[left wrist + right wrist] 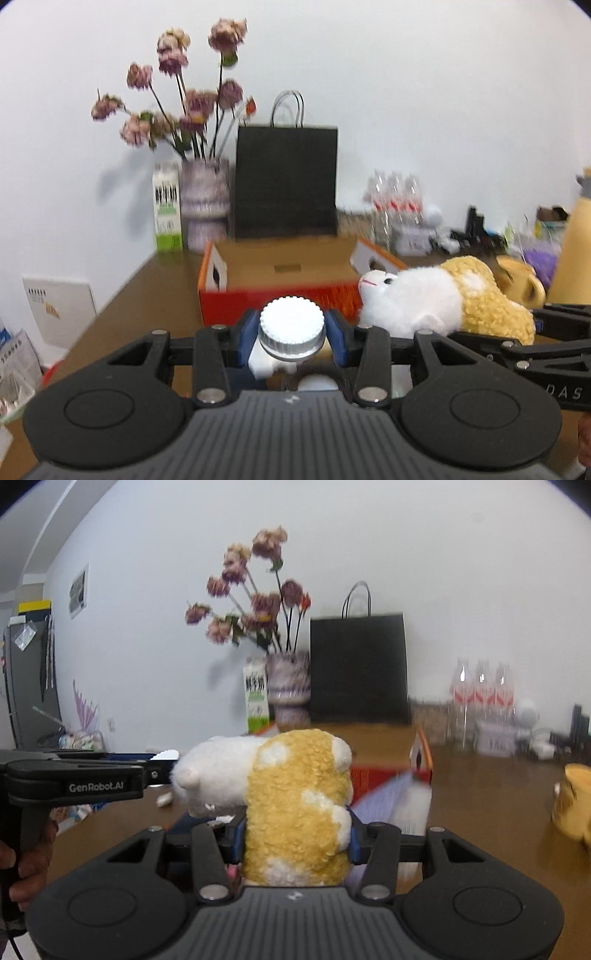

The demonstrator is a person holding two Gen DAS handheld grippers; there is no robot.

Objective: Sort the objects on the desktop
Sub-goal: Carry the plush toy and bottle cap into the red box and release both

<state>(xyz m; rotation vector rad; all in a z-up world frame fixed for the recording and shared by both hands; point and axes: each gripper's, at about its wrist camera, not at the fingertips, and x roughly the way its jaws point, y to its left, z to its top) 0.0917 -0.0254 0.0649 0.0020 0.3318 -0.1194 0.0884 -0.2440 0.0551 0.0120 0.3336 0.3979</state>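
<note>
Left tool [291,334] grips jar [291,328]; right tool [295,836] grips plush [295,801]; box [277,280] ahead.

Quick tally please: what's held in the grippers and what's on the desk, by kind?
Held:
White-capped bottle in left gripper: 1
Plush toy in right gripper: 1
On the desk:
Orange cardboard box: 1
Black paper bag: 1
Flower vase: 1
Milk carton: 1
Water bottles: 3
Yellow mug: 1
Total: 10
</note>
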